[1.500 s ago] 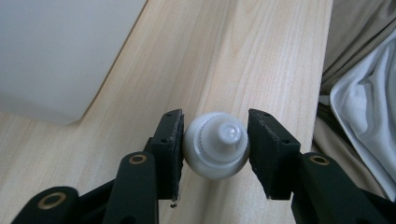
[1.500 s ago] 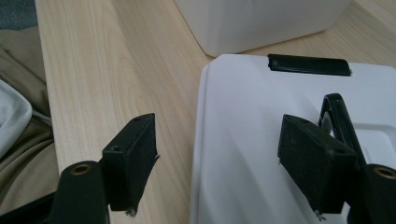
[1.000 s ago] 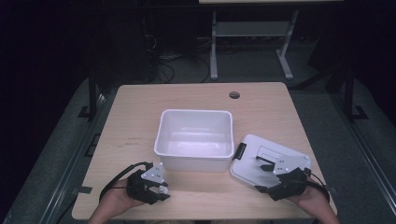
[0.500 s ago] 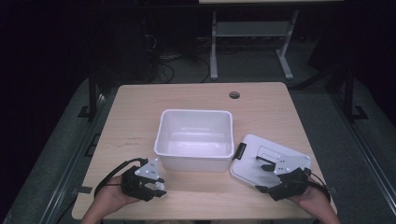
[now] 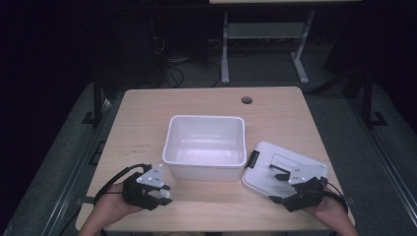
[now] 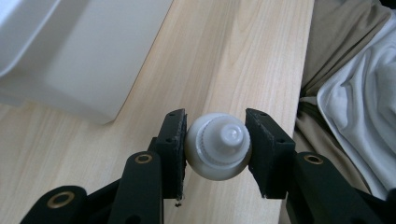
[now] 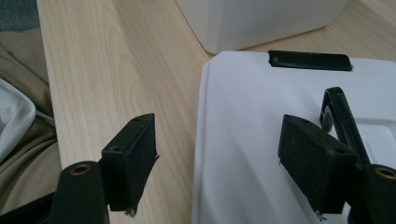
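**Small white bottle gripped at the near edge, lid lying beside the tub**

Dark floor and a tangle of cables surround the pale wooden table (image 5: 147, 123) in the high view, with a metal stand behind it. A white plastic tub (image 5: 205, 143) sits open near the middle of the tabletop. Just to its right lies a white lid (image 5: 265, 169) with a black latch on the edge nearest the tub. The left gripper (image 5: 164, 194) is at the near left corner, close to the tub's front wall, with something small and white at its tips. The right gripper (image 5: 276, 186) is over the near part of the lid, its jaws spread.

From the left gripper view, both black pads press on a small white bottle (image 6: 218, 151), seen cap-first, one pad on each side of its round body. The tub's wall (image 6: 93, 56) is off to the upper left, and the table edge runs past on the right, with a person's clothing beyond it.

From the right gripper view, the jaws stand wide apart with nothing between the pads. One pad is over bare wood, the other over the lid (image 7: 252, 140), so they straddle its edge. The black latch (image 7: 309, 60) lies at the lid's far side, next to the tub's corner.
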`<state>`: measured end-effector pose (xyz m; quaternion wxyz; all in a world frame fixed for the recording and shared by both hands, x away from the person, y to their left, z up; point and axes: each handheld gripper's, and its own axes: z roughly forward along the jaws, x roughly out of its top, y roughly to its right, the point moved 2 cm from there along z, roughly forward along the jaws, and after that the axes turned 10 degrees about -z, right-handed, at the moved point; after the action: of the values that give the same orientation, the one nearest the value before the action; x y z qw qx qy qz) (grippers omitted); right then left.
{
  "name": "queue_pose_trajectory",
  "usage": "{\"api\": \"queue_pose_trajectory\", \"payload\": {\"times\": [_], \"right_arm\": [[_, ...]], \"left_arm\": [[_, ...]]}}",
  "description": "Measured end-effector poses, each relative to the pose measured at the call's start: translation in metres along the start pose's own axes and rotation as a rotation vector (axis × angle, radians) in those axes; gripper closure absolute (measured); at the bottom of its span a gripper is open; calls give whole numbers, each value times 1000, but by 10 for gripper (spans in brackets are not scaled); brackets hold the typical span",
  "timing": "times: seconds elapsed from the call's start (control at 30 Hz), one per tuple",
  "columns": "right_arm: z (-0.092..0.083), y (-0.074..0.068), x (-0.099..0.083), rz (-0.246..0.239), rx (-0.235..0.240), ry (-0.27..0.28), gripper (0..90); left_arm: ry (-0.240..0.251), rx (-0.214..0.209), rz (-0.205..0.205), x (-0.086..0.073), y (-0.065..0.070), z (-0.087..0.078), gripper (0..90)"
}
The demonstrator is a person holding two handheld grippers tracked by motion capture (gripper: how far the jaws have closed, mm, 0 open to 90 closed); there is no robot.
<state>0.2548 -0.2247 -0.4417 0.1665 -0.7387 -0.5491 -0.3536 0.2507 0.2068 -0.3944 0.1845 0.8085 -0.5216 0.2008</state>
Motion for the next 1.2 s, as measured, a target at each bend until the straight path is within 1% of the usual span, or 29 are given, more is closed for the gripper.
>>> {"api": "queue_pose_trajectory", "payload": {"times": [0.23,0.37,0.4,0.53,0.6,0.67,0.8,0.87,0.97,1.0,1.2], "right_arm": [[1,1,0,-10,0,2,271],[0,1,-1,4,0,5,265],[0,1,-1,7,0,3,264],[1,2,-2,6,2,2,261],[1,2,-2,14,3,0,257],[2,2,-2,-1,-1,-5,255],[2,2,-2,-1,-3,-5,250],[2,2,-2,2,-4,-4,249],[1,2,-3,4,-4,-1,248],[1,2,-3,4,-5,-2,248],[2,2,-2,1,-1,0,246]], "left_arm": [[3,-1,-1,3,0,-7,598],[9,-11,3,5,0,-11,598],[20,-17,2,6,1,-13,598],[15,-16,5,9,1,-16,597],[13,-14,8,10,1,-17,598],[15,-10,11,11,1,-21,598],[9,-1,11,13,1,-25,598],[18,0,8,14,1,-27,598],[13,3,14,16,0,-30,598],[21,-1,10,16,0,-31,598],[36,-2,14,20,-2,-36,598]]}}
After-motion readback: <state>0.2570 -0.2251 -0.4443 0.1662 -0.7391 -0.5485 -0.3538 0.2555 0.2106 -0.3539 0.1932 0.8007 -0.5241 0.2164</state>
